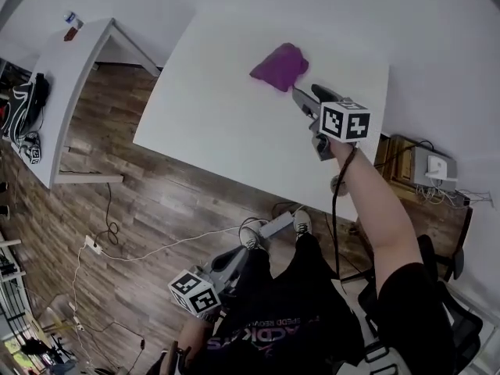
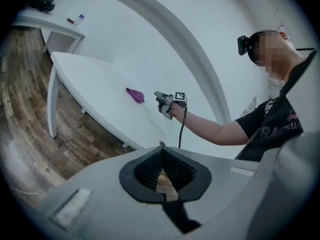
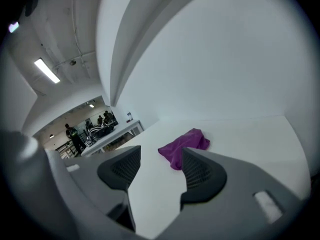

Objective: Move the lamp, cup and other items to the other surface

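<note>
**Open right gripper lined up on the purple cloth**

The purple cloth (image 1: 280, 66) lies crumpled in a loose heap on the far part of the white table (image 1: 203, 116), towards its right side. Nothing else shows on that tabletop: no lamp and no cup. The right gripper (image 1: 301, 96) is stretched out over the table just on the near side of the cloth. Its jaws are spread wide and empty, and in the right gripper view the cloth's near edge sits in line with the gap, a little beyond the pads.

The left gripper (image 2: 162, 151) hangs low beside the person's legs, well apart from the table. Its pads seem pressed together with nothing held, though a thin sliver of floor shows between them lower down.

The cloth looks light, soft and limp, so it should neither break nor slip. It will sag and trail once lifted, so a pinch on a flat edge may drag it rather than raise it. The raised bunch of folds at the middle of the heap is probably the best place to grip.

A second white surface (image 1: 70, 84) stands at the far left with a small bottle (image 1: 72, 19) on it, and is likely the destination.
</note>
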Available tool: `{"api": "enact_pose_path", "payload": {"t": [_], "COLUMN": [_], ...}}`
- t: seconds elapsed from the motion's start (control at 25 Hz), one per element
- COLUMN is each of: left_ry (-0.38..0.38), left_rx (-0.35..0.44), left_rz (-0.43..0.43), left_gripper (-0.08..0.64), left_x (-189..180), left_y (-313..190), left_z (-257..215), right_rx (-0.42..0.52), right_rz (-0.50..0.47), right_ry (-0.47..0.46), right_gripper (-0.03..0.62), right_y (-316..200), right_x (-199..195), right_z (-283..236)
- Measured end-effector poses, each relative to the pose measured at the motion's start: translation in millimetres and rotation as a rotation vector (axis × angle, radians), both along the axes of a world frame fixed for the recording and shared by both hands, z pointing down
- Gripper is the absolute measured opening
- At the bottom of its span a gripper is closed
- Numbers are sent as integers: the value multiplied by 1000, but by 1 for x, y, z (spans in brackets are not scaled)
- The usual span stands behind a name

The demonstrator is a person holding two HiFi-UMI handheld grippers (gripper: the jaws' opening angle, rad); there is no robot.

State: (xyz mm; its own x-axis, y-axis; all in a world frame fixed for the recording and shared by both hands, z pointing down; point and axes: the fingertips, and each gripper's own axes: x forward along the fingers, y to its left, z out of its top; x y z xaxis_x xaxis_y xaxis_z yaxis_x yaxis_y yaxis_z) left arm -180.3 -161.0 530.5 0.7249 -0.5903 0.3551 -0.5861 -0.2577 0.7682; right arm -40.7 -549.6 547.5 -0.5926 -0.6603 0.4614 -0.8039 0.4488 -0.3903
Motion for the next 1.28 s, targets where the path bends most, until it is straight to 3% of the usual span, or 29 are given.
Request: {"api": "enact_pose_path", "payload": {"t": [0.28, 0.44, 0.72, 0.92, 1.04, 1.12, 1.28], "left_ry": [-26, -55, -65, -67, -72, -78, -93], "left_rx": [-82, -111, -167, -179, -167, -159, -138], "left_rz": [-71, -141, -211, -216, -211, -211, -221], "left_gripper": [-2, -2, -2, -2, -2, -2, -2], "left_x": [-49, -67, -69, -70, -68, -69, -73], "left_y": [27, 43, 52, 50, 48, 47, 45], "left_z": [20, 27, 35, 39, 38, 35, 27], "right_rx": [-58, -82, -125, -85, -75, -84, -75], "right_rz": [29, 43, 8, 2, -7, -14, 29], "right_ry": [265, 337, 492, 538, 552, 556, 477], "right_gripper": [305, 312, 347, 244, 128, 105, 92], "right_y": [-90, -123, -146, -145, -142, -139, -135], "right_x": [-28, -31, -34, -36, -37, -36, -28], "right_z": [54, 73, 107, 118, 118, 118, 101]}}
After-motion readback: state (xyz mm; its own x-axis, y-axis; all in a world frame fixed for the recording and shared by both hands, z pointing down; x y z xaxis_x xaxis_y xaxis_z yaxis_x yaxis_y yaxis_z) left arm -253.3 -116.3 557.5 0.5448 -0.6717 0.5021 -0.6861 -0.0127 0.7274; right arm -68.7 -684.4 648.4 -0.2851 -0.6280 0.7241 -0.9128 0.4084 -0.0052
